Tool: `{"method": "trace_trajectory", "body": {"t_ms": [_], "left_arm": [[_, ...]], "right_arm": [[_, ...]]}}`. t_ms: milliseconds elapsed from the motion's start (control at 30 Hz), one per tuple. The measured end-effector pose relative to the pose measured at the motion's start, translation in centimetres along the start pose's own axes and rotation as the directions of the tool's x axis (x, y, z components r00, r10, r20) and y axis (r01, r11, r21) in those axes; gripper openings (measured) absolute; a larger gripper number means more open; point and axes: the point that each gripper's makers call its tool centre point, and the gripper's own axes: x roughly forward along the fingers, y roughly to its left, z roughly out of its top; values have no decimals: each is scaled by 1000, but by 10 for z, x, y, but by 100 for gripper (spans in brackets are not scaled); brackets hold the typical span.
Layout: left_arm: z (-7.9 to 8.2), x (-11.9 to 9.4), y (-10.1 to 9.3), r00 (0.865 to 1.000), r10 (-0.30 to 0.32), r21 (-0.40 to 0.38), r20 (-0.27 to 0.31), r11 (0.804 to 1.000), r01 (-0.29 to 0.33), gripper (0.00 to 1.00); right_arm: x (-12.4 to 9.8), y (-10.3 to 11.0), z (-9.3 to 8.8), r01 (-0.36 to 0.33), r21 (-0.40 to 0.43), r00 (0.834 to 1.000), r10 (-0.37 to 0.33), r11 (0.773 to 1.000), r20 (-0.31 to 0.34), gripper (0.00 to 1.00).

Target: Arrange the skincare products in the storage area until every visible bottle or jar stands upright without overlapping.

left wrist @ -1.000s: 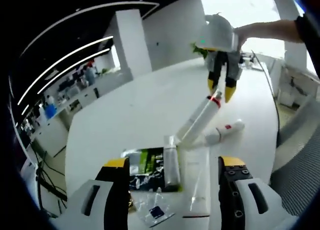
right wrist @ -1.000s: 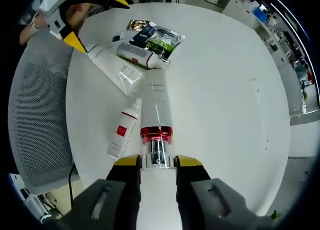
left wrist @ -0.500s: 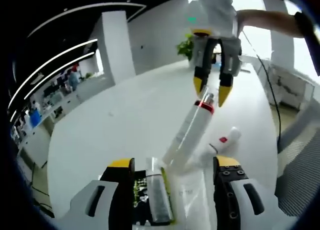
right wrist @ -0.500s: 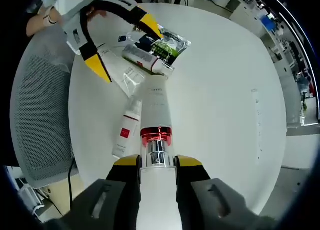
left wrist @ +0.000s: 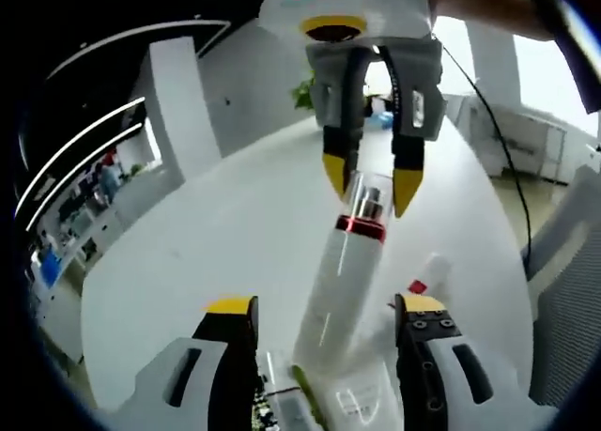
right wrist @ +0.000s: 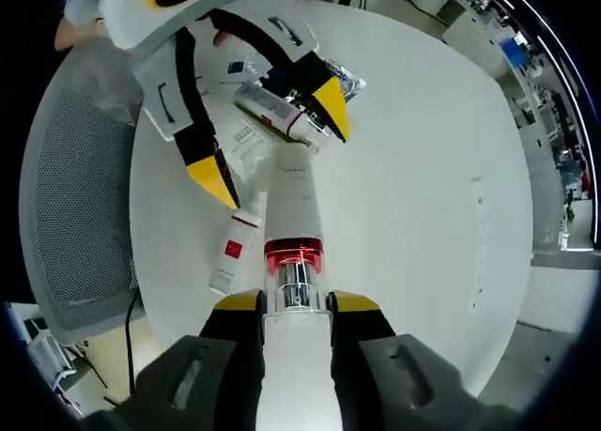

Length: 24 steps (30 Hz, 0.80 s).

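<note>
No legible text or labels anywhere.

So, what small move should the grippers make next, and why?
Probably close the left gripper around the tall bottle's body. The right gripper grips its cap end, the bottle is tilted off the table, and the left fingers straddle it, open.

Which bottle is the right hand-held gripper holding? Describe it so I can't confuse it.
On the round white table, the right hand-held gripper clamps the top of a tall white bottle tilted up off the pile. Its red collar band and clear cap distinguish it from the smaller red-labelled bottle lying beside it.
</note>
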Motion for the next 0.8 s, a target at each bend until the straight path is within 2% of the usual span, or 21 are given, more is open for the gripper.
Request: {"method": "trace_trajectory", "body": {"t_ms": [33, 100, 267, 500, 800], "left_arm": [[2, 2, -3, 1000, -11, 11, 3, 1000, 11, 61], [5, 7, -4, 1000, -16, 16, -3, 1000, 16, 58], [15, 17, -10, 998, -51, 28, 23, 998, 50, 52], [16, 27, -15, 997, -72, 59, 9, 996, 71, 47], [17, 40, -20, 997, -76, 134, 4, 988, 75, 34]], "right_arm": [[-1, 0, 1, 1, -7, 1000, -1, 1000, -5, 26], [-1, 0, 2, 4, -10, 1000, -4, 1000, -11, 26], [-4, 1, 4, 0, -16, 1000, -1, 1000, -18, 26], [-8, 2, 9, -7, -34, 999, 6, 999, -36, 26], [-11, -1, 13, -14, -47, 998, 11, 999, -64, 26]]}}
